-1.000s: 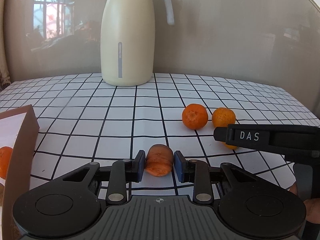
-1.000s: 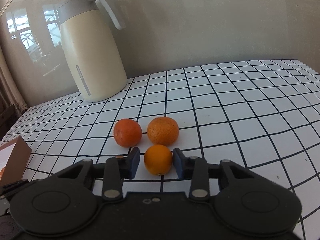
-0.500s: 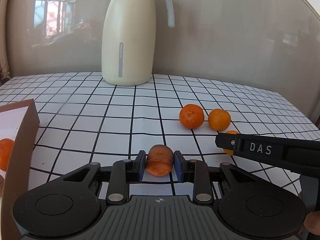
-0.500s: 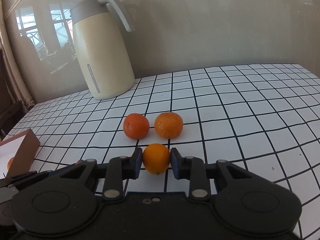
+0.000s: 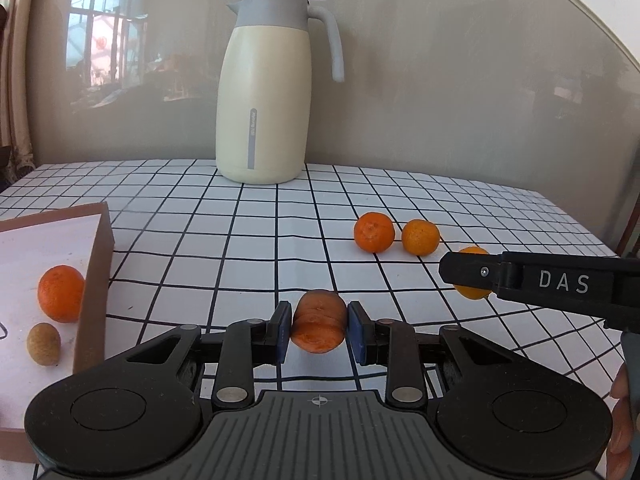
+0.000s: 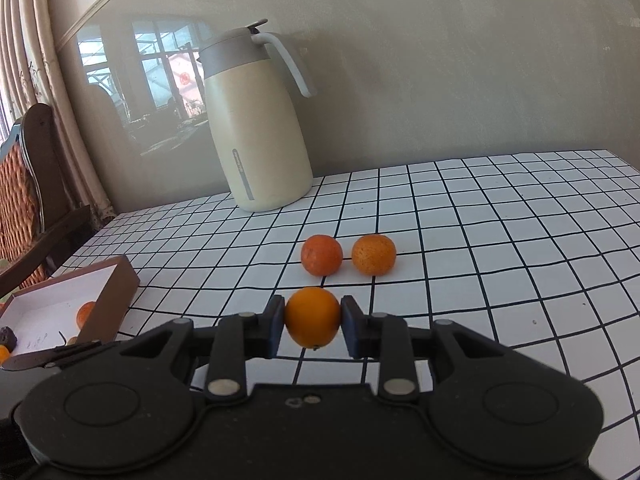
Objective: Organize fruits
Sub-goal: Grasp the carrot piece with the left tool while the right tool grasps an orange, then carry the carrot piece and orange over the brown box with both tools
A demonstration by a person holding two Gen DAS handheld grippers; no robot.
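My left gripper (image 5: 319,326) is shut on a carrot piece (image 5: 319,326) and holds it above the checked table. My right gripper (image 6: 312,317) is shut on a small orange (image 6: 312,317), lifted off the table; it shows at the right of the left wrist view (image 5: 471,292). Two mandarins (image 6: 321,255) (image 6: 373,253) lie side by side on the cloth beyond it. A brown box with a white inside (image 5: 100,240) stands at the left and holds a mandarin (image 5: 61,293) and a small brownish fruit (image 5: 43,343).
A cream thermos jug (image 5: 266,92) stands at the back of the table by the wall. A wooden chair (image 6: 28,184) is off the table's left edge. The checked tablecloth (image 6: 500,240) stretches to the right.
Both grippers have risen with their loads. The right gripper closed on the orange and lifted it. The box with its fruit has come further into the left wrist view.
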